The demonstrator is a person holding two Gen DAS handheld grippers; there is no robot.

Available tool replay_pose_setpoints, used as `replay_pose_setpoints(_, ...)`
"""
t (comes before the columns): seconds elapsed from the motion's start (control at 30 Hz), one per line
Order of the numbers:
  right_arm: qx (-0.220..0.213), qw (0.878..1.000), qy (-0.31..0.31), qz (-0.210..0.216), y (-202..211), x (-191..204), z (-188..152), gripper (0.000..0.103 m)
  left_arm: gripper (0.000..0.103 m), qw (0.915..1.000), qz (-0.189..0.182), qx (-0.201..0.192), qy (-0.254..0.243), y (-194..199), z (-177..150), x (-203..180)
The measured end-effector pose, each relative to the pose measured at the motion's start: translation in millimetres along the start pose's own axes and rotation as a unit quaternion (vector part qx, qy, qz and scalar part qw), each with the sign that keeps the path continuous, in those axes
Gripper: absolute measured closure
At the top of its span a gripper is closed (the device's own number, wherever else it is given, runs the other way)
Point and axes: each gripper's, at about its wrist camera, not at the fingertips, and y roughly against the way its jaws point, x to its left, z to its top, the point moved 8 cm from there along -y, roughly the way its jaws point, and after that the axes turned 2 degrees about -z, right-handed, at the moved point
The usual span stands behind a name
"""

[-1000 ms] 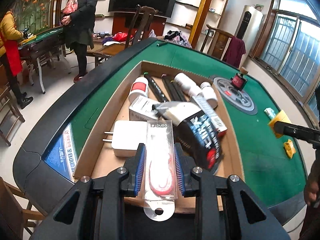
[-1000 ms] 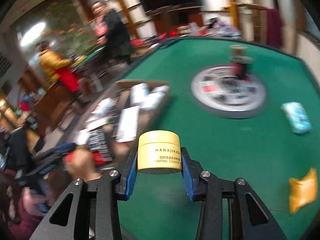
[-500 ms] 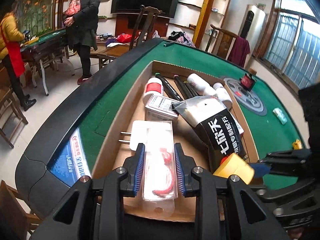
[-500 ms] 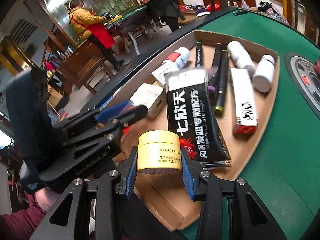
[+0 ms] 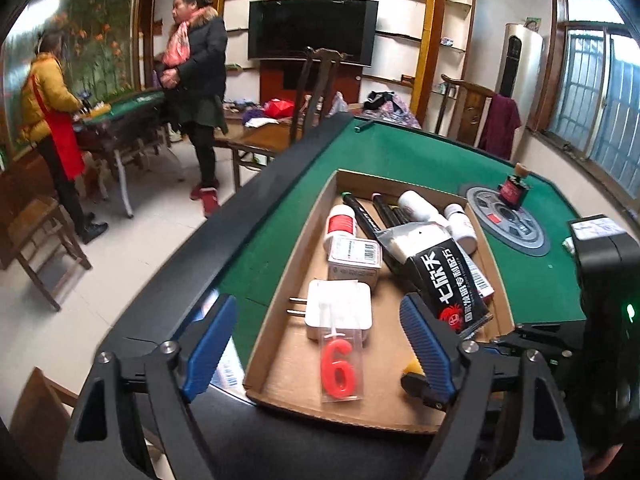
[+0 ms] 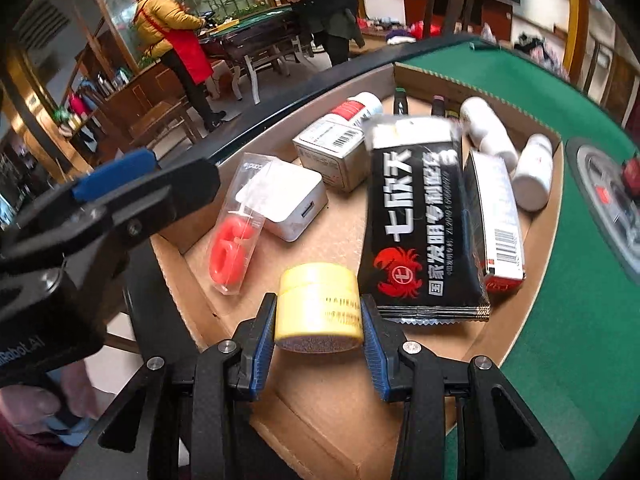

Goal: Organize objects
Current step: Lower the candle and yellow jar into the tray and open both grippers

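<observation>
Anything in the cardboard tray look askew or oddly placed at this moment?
Mostly yes: the black sachet lies slanted on top of the pens and a long box, and the candle pack rests partly on the white charger. Nothing looks spilled or damaged in the cardboard tray.

Each claw is matte black: angular linkage arms with triangular cut-outs, silver screw heads at the pivots, and ribbed blue pads (image 5: pixel 424 344) lining the fingers. The left claw (image 5: pixel 316 346) and right claw (image 6: pixel 319 334) look alike. White lettering (partly cut off) marks the left body; a maroon sleeve (image 6: pixel 24 454) shows below.
</observation>
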Motion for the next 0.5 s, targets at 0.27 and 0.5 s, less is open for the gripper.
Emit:
replay_pose_setpoints(0.27,-0.048,0.997,0.044,-0.035,31,7,-3,0.039,0.014,0.9996,0.026,0.006,-0.013,7,0,-7)
replay_pose_setpoints(0.5,-0.076,0.996,0.013,-0.035,46,-2,0,0.033,0.012,0.9985,0.042,0.005,-0.034,15,0,-20)
